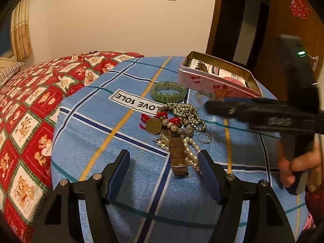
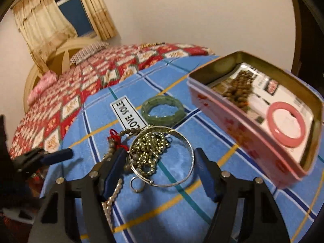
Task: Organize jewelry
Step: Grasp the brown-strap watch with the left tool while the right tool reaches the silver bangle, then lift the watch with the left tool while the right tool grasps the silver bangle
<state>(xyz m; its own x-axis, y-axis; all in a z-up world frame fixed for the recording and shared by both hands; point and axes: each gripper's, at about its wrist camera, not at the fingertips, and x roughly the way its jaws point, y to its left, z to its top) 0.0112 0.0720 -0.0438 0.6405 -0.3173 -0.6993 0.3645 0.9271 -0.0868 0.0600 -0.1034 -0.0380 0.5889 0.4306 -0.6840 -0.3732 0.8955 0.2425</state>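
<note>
On the blue plaid sheet (image 2: 202, 212), a silver bangle (image 2: 162, 156) lies between the wide-spread fingers of the right gripper (image 2: 160, 168), gripped by nothing. It lies over the gold bead chain (image 2: 149, 147), with a small ring (image 2: 137, 185) touching it at 7 o'clock; closing now may drag the chain along or pinch only the thin wire so that it slips. The left gripper (image 1: 164, 162) also stands wide, empty, astride the brown watch strap (image 1: 178, 156) and pearl strand (image 1: 190, 151). At 2 o'clock from the bangle, the pink tin (image 2: 232, 125) sits open, holding a pink bangle (image 2: 272, 129), a dark bead string (image 2: 239, 87) and a printed card. A green bracelet (image 2: 162, 113) waits at 12 o'clock, outside the tin.
</note>
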